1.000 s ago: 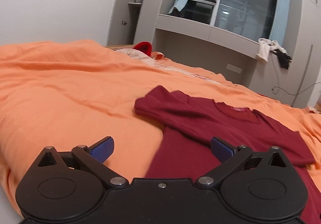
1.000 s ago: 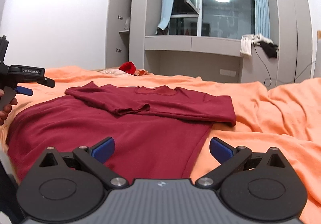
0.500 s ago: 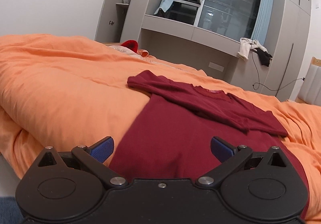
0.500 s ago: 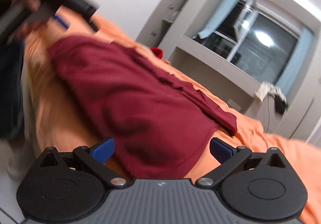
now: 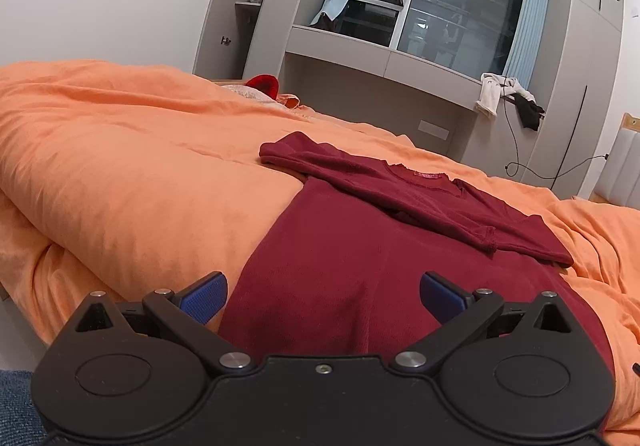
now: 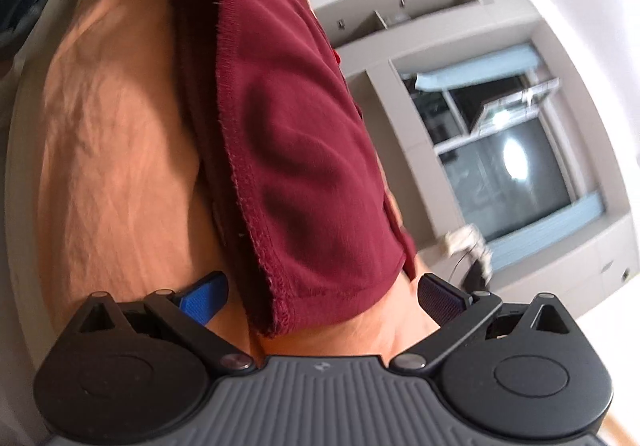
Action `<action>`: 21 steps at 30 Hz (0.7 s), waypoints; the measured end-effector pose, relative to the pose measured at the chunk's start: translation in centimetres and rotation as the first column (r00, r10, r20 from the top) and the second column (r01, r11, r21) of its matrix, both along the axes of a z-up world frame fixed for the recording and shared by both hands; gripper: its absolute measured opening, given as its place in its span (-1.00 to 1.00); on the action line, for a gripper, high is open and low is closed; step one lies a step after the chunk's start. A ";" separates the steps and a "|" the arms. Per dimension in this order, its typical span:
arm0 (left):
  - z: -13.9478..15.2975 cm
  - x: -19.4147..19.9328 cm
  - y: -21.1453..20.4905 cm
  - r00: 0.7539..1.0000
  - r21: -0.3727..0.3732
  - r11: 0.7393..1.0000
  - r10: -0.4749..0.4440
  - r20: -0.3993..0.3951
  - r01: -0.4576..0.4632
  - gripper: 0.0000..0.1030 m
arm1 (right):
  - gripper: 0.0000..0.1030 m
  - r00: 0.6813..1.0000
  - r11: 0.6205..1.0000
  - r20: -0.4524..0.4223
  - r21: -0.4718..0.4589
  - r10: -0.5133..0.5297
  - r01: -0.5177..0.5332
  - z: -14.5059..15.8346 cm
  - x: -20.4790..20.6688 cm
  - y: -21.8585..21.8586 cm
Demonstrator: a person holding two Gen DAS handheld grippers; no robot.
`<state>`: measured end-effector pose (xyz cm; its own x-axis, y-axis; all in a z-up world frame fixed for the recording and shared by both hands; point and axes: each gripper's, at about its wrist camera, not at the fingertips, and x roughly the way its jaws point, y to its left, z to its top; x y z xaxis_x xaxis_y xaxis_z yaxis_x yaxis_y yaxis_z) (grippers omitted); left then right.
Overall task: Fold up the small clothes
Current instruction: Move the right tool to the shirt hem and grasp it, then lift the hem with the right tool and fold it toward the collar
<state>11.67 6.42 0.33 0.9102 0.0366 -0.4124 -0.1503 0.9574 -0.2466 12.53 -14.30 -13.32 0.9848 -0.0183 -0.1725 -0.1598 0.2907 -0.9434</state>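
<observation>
- We see the right gripper [image 6: 322, 296] jaws wide apart, holding nothing; camera rolled sideways, the hem corner of the maroon shirt [image 6: 304, 150] sits right between the blue pads [image 6: 202, 296], not pinched.
- Left gripper [image 5: 322, 298] also wide, empty, level above the shirt's [image 5: 360, 266] lower body near the bed edge.
- Shirt lies flat on the orange duvet [image 5: 132, 182], long axis running away from both jaws toward the window [image 5: 452, 2]; both sleeves folded across the chest.
- We judge the right is nearer a grab: hem corner already in its gap.
- Neck label [image 5: 428, 175] is there, unreadable. No other writing legible.
</observation>
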 end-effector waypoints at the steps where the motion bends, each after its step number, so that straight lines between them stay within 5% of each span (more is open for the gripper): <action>1: 0.0 0.0 -0.1 1.000 0.002 1.000 -0.001 -0.001 0.001 0.99 | 0.99 1.000 1.000 0.018 -0.012 0.010 -0.010 -0.2 0.0 0.2; 6: -0.1 0.1 -0.2 1.000 0.008 1.000 -0.004 -0.006 0.004 0.99 | 0.98 0.994 0.998 0.090 0.023 0.055 -0.057 -0.3 -0.2 0.5; 13: -0.2 0.4 -0.2 1.000 0.003 1.000 0.001 -0.012 -0.001 0.99 | 0.75 0.992 0.993 0.063 -0.028 0.112 -0.111 -2.0 -1.1 1.0; 16: -0.2 0.5 -0.2 1.000 0.005 1.000 -0.001 -0.011 0.001 0.99 | 0.44 0.992 0.993 0.060 -0.040 0.114 -0.111 -2.4 -0.9 1.2; 21: -0.4 0.4 -0.1 1.000 0.003 1.000 -0.008 -0.003 0.008 0.99 | -0.69 0.994 0.994 0.021 0.009 0.105 -0.105 -1.5 -1.2 1.2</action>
<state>12.03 6.28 -0.04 0.9091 0.0310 -0.4155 -0.1438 0.9593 -0.2432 11.35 -13.12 -14.83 0.9846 0.0872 -0.1519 -0.1706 0.2833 -0.9437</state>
